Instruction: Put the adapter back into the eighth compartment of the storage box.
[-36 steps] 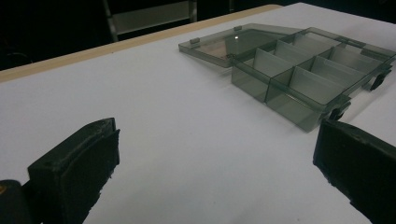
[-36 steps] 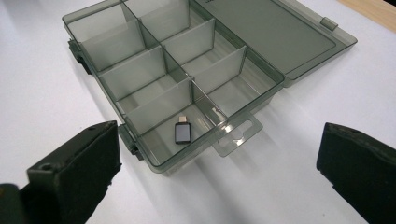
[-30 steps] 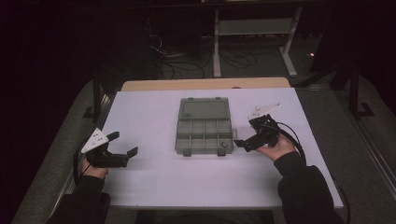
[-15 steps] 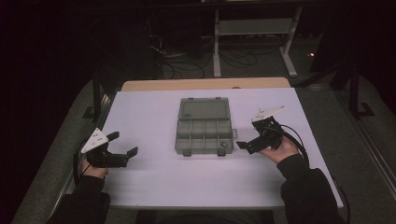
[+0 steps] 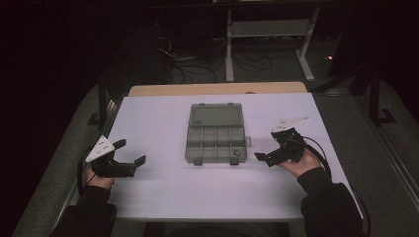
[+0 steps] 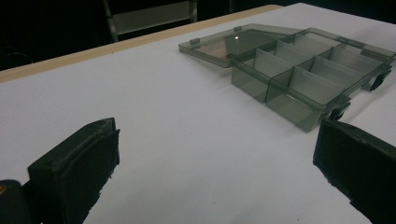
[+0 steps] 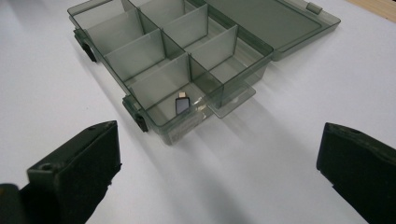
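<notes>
Smoky clear plastic, thin-walled: box (image 5: 216,133) lying mid-table (image 5: 158,192) with lid (image 5: 216,116) folded flat toward the far edge. Looks light enough to skid or tip if nudged on its front latches or on the flap jutting from the right end. Worth watching on the right, where the right gripper (image 5: 269,157) hovers near that corner, jaws spread wide, nothing between them. Could also catch a divider on the way in, given how narrow the cells are against such broad jaws.

Left gripper (image 5: 131,159) well apart from the box, low over the table at the left edge, jaws likewise spread and empty. Little risk from that side for now.

Inside the box, two rows of cells. Only one item visible: a small dark part (image 7: 182,105) with a pale tip, lying flat in the near right corner cell, close to the front wall. Small and flat, so likely hard to pinch cleanly; apt to slide into the corner or flick out if pressed at an angle. Other cells bare. Lid holding nothing.
</notes>
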A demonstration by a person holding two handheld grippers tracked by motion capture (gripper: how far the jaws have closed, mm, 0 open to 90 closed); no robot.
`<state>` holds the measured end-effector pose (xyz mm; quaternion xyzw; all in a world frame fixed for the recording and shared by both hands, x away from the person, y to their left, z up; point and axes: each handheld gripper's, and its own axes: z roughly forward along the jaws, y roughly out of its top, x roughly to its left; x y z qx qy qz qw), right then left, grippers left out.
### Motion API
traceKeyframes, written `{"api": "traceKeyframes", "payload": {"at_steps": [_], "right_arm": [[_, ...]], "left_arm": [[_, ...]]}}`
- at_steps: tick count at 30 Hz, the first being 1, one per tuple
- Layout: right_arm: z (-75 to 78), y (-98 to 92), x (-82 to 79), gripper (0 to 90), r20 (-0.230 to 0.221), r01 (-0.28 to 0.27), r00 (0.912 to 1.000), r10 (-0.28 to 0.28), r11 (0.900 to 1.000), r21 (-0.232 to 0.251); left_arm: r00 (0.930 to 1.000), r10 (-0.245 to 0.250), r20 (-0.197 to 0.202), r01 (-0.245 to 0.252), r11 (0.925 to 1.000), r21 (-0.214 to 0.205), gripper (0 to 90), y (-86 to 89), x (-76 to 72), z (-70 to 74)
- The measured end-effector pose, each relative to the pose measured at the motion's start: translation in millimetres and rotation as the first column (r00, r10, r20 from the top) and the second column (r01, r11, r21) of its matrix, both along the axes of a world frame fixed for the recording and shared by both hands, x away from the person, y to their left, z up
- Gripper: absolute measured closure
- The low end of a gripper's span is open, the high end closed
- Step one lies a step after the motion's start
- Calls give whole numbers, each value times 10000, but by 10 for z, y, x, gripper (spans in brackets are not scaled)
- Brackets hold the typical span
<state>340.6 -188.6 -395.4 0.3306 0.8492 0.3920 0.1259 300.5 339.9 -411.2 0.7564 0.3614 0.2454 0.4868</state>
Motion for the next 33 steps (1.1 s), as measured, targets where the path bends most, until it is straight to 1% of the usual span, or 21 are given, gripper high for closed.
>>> {"api": "traceKeyframes", "payload": {"at_steps": [4, 7, 8, 10, 15, 18, 22, 25, 26, 33], "right_arm": [[-38, -71, -49, 0, 37, 185, 9998, -185, 9998, 42], [-45, -85, -58, 0, 24, 214, 9998, -214, 9997, 87], [-62, -132, -89, 0, 79, 324, 9994, -325, 9994, 127], [-70, -164, -105, 0, 166, 399, 9991, -402, 9991, 162], [-93, -219, -142, 0, 241, 598, 9979, -606, 9976, 339], [-110, -263, -180, 0, 307, 744, 9966, -763, 9955, 588], [-123, -278, -200, 0, 345, 812, 9959, -835, 9947, 637], [-138, -304, -232, 0, 282, 855, 9958, -875, 9941, 671], [-147, -320, -260, 0, 310, 887, 9953, -913, 9932, 759], [-176, -334, -297, 0, 160, 841, 9962, -856, 9934, 777]], "left_arm": [[10000, -2, 3, 2, 10000, -12, 0, -1, 0, -1], [10000, -2, 3, 2, 10000, -12, 0, -1, 0, -1], [10000, -5, 6, 5, 10000, -25, 0, -4, 0, 0], [10000, -8, -4, 8, 10000, -40, 0, -6, 3, -3], [10000, -23, 1, 23, 10000, -42, 0, -6, 5, -1], [10000, -29, 11, 29, 10000, -39, 0, -6, 6, 0], [10000, -25, 18, 25, 10000, -44, 0, -8, 11, 0], [10000, -36, 20, 36, 10000, -28, 0, -12, 12, -1], [10000, -34, 21, 34, 10000, -28, 0, -11, 11, 0], [10000, -52, 44, 52, 10000, -6, 0, -15, 16, -2]]}}
